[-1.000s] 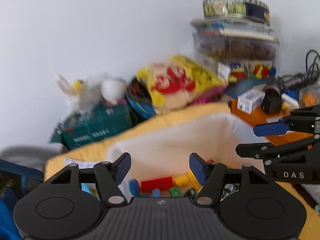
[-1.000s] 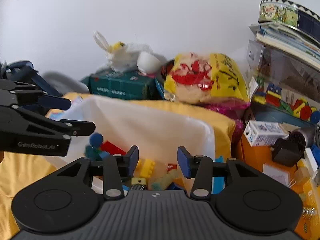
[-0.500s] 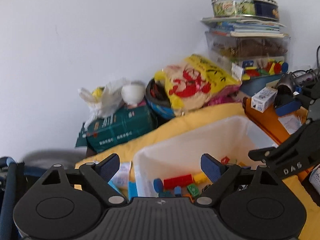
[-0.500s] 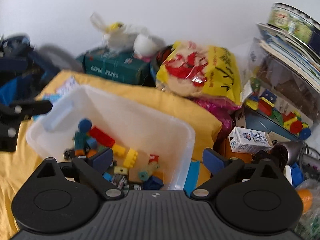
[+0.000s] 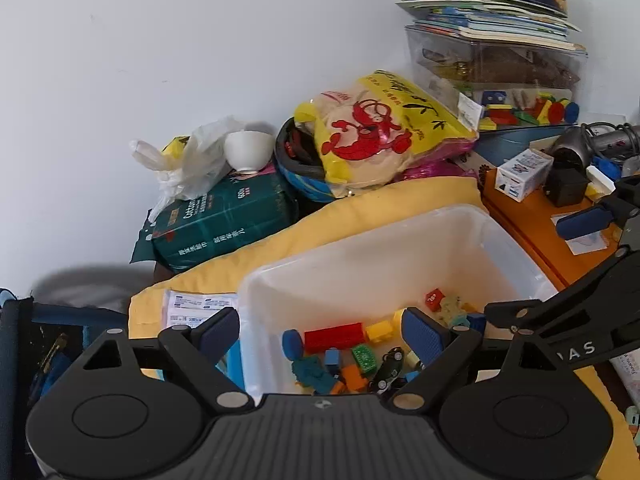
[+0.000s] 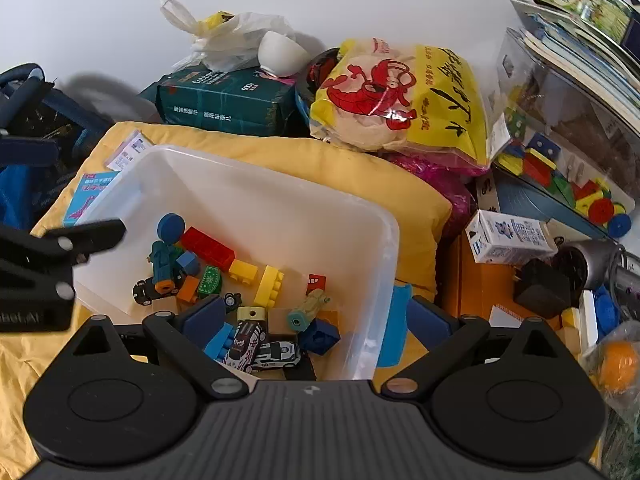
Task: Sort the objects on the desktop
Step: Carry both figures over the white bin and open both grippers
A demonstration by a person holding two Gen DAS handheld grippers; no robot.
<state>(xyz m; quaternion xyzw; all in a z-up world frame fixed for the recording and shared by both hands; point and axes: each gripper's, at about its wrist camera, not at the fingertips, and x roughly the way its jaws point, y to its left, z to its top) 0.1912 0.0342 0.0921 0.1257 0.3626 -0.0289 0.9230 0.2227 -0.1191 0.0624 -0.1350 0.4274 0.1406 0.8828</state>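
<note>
Both grippers I am steering hang with jaws spread wide and nothing between them: my left gripper over the near-left rim of the translucent plastic bin, my right gripper over its near-right corner. Inside the bin I see a red building brick, two yellow bricks, a blue disc, a green block and small toy cars heaped at the near end. Under the bin lies a yellow cloth. Right of it, a small milk carton rests on an orange box. Farther back sit a green tissue pack, a white bowl and a yellow snack bag.
</note>
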